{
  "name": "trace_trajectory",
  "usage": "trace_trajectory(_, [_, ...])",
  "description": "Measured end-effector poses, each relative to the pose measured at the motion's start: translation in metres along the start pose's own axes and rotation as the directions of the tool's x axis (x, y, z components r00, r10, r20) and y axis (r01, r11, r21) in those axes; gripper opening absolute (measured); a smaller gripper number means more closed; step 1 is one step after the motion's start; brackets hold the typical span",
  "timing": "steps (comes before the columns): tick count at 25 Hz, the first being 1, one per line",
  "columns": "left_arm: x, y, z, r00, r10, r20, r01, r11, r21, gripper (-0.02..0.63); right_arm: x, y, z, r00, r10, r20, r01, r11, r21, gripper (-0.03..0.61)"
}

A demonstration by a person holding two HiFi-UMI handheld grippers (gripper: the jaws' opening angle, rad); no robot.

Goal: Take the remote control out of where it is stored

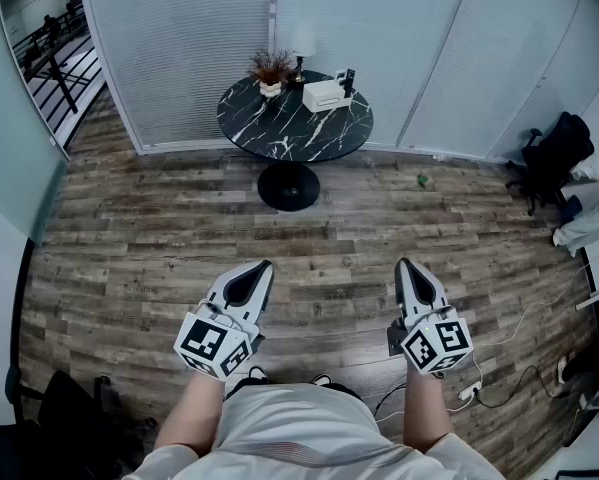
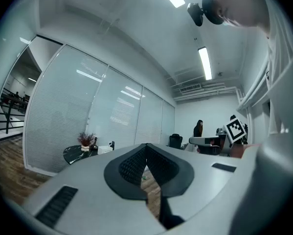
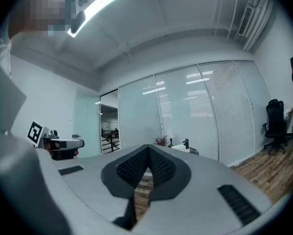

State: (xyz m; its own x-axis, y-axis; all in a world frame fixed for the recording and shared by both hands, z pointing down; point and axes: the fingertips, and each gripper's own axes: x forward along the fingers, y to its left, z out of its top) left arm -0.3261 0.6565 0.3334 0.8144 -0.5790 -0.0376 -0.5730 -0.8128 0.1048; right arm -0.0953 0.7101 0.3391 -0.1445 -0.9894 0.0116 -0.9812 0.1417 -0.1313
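Both jaws clenched, nothing btwn them: left gripper [image 1: 262, 268] and right gripper [image 1: 405, 265], held level nr our body. Remote [image 1: 346, 80], we judge, is the dark piece standing upright in the white box [image 1: 322, 96] on the far tabletop [image 1: 279, 128]. It's straight ahead, well apart, slightly nearer the right gripper.

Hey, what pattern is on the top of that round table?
The table top is black with white marble-like veins; the head view shows it best.
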Motion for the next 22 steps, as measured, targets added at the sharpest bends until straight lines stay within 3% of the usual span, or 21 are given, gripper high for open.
trace_trajectory(12, [0.019, -0.005, 0.000, 1.000, -0.010, -0.017, 0.010, 1.000, 0.021, 0.009, 0.007, -0.010, -0.002, 1.000, 0.022, 0.005, -0.022, 1.000, 0.010, 0.011])
trace_trajectory(22, [0.036, -0.021, 0.001, 1.000, 0.006, -0.007, -0.006, 1.000, 0.010, 0.008, 0.005, -0.025, -0.009, 0.993, 0.118, 0.021, -0.119, 0.992, 0.049, 0.011])
